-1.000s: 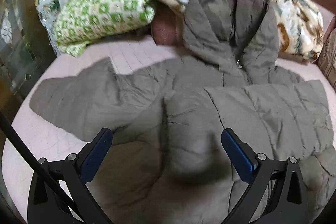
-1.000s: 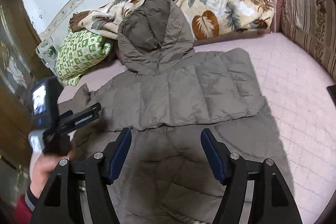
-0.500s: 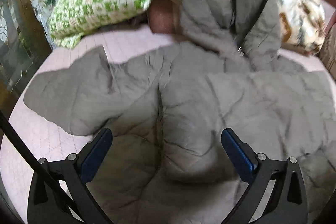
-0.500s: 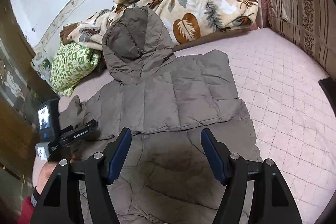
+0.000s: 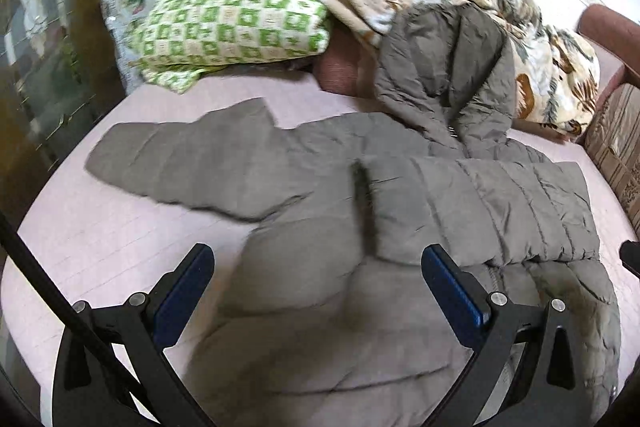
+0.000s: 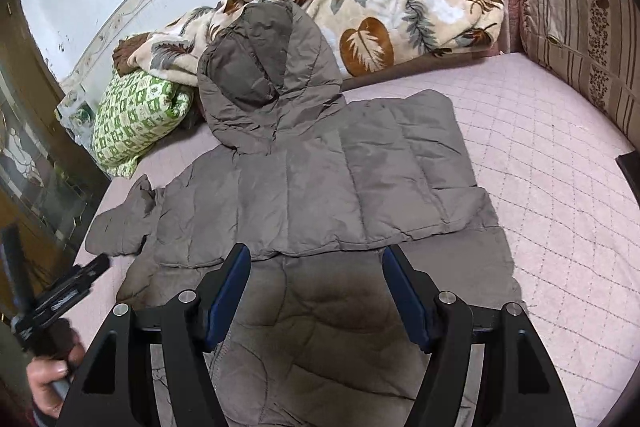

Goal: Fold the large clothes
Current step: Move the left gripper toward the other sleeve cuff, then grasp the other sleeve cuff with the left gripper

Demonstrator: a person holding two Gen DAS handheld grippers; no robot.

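The quilted jacket (image 6: pixel 320 187) is being overhung by 2 spread, empty grippers: left gripper (image 5: pixel 316 267), right gripper (image 6: pixel 316 269); hood at 12 o'clock.

Soft, even indoor light, no glare. Heavy fisheye bending and black vignette at all corners. Left wrist view smeared by motion blur from 6 to 9 o'clock. Dark shadow patch on the grey-brown quilted hooded coat (image 6: pixel 320 187) at 6 o'clock, right wrist view.
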